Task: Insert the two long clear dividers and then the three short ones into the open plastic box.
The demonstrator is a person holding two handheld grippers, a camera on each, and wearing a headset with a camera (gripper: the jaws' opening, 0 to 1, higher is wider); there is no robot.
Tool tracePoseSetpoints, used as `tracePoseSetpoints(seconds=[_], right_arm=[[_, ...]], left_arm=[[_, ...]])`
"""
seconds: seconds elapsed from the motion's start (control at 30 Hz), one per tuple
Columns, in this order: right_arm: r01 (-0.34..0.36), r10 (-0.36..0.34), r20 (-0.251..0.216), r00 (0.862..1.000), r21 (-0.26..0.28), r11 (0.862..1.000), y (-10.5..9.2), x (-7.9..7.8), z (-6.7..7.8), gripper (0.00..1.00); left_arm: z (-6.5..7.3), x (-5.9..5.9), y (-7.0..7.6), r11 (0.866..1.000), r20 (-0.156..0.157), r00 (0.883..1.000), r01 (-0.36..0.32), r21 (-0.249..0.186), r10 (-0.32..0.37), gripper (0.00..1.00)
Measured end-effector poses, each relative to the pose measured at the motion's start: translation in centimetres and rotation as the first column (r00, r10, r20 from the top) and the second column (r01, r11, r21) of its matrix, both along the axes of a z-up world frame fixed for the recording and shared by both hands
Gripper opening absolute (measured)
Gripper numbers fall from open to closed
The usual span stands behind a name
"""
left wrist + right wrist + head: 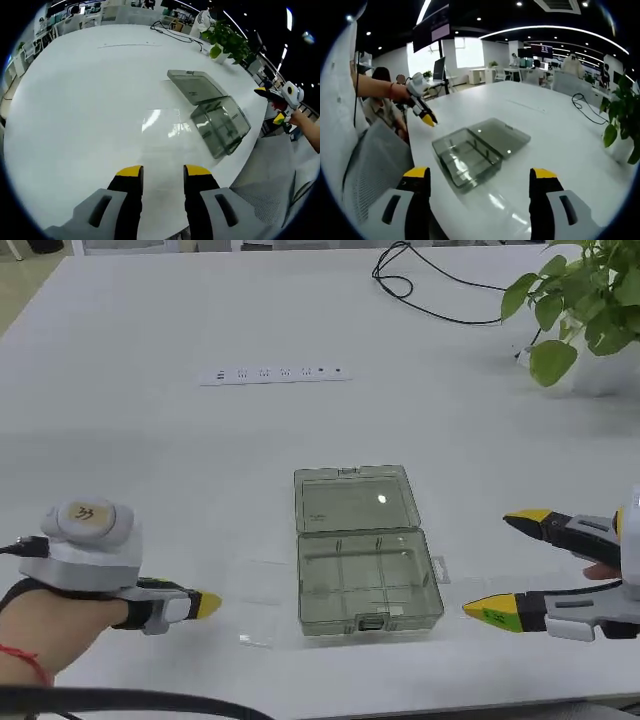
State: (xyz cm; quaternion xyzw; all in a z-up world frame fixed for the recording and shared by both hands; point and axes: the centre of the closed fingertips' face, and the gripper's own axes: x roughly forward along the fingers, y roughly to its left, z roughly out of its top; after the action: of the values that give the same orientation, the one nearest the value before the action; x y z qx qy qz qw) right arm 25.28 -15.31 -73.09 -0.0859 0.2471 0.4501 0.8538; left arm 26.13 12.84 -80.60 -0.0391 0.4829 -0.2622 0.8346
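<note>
Mid-table (150, 460), near front edge: smoky translucent box (335, 612), open, lid flat at 12 o'clock, faint grid lines inside. At its 9 o'clock, clear dividers (258, 585) lying flat. Left gripper (205, 605) slightly parted, empty; right gripper (505, 563) at 3 o'clock, spread wide, empty.

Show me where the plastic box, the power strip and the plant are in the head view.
plastic box (352, 502), head view, centre of its open lid.
power strip (275, 374), head view, middle of its white body.
plant (552, 361), head view, on one large green leaf.
</note>
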Motion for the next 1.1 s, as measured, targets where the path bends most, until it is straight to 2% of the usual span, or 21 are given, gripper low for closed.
tracePoseSetpoints(seconds=[0.33,0.43,0.6,0.73,0.9,1.1], right_arm=[[0.010,-0.010,-0.005,1.000,0.062,0.998,1.5,0.3,1.6,0.75],[0.004,-0.004,-0.006,1.000,0.074,0.997,2.2,0.2,2.1,0.73],[-0.009,0.009,-0.005,1.000,0.089,0.996,3.3,0.2,2.9,0.72],[-0.003,0.002,0.007,1.000,0.118,0.993,4.1,0.4,4.0,0.67],[0.005,-0.008,0.014,1.000,0.147,0.989,5.3,0.7,5.1,0.63],[0.050,-0.048,-0.015,0.999,0.174,0.984,6.5,1.1,5.5,0.63]], left_arm=[[2.5,0.5,-1.9,0.995,0.060,0.998,-0.017,-0.100,0.023,0.30],[3.5,0.7,-2.9,0.990,0.083,0.996,-0.011,-0.140,0.023,0.30],[4.9,1.0,-4.5,0.983,0.118,0.993,0.003,-0.182,0.018,0.30],[6.3,1.2,-6.1,0.971,0.147,0.989,0.017,-0.239,0.019,0.30],[7.2,1.2,-7.9,0.961,0.178,0.984,0.046,-0.271,0.003,0.30],[8.0,1.0,-9.6,0.947,0.198,0.980,0.066,-0.313,-0.003,0.30]])
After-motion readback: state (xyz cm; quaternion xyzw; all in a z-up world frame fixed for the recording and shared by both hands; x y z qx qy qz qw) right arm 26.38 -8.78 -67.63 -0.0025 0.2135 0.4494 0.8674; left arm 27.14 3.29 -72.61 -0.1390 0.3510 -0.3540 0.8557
